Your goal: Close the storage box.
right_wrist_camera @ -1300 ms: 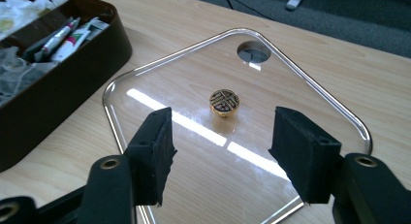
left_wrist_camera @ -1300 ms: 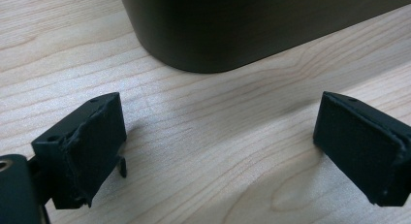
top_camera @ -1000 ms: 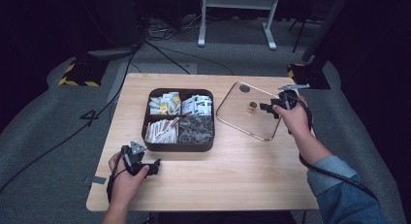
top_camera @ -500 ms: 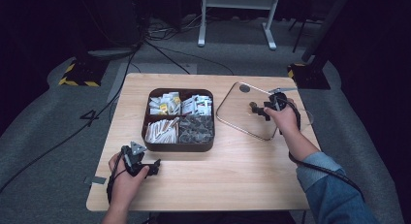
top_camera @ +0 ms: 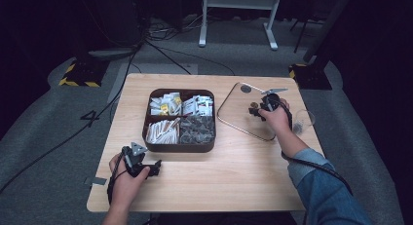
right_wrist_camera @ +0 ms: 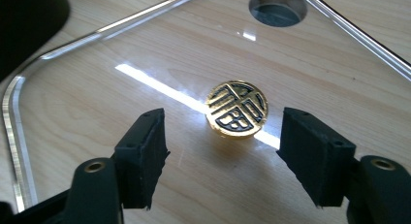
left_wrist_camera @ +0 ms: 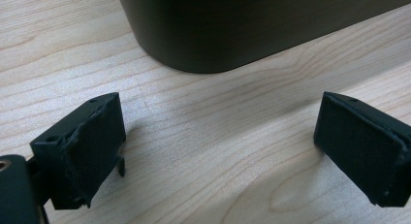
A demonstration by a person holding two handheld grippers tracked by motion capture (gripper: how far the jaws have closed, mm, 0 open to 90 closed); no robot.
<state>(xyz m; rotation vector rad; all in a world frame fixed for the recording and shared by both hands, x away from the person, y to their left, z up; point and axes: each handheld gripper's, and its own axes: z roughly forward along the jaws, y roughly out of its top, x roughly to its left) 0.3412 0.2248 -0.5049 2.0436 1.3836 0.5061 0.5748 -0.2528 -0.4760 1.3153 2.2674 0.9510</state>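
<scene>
your left gripper (top_camera: 155, 167) sits nearest you on the wooden bench (top_camera: 219, 186), low at the front left, its jaws spread wide with nothing but bare wood between them. in the left gripper view the two black pads (left_wrist_camera: 92, 136) stand well apart and the rounded dark corner of the tray (left_wrist_camera: 232, 30) rises just beyond them, near but not touching. that dark brown tray (top_camera: 179, 148) lies in the middle of the bench, split into four compartments: pale sticks in the front left one, dark wrapped pieces in the front right one, and light packets in the two at the back. farther off and to the right, your right gripper (top_camera: 257, 111) hangs over the clear glass lid (top_camera: 236, 119), which lies flat on the bench just beside the tray without touching it. its jaws have just been closing in but are apart, and the gold knob (right_wrist_camera: 237, 108) at the lid's centre stands between them, touched by neither pad. in the right gripper view the knob's top shows a dark openwork pattern on gold, and a bright streak of reflected light runs across the glass past it. beyond the knob a round hole (right_wrist_camera: 277, 7) is cut in the lid near its far corner, and the lid's shiny rim (right_wrist_camera: 14, 151) curves round on both sides.
</scene>
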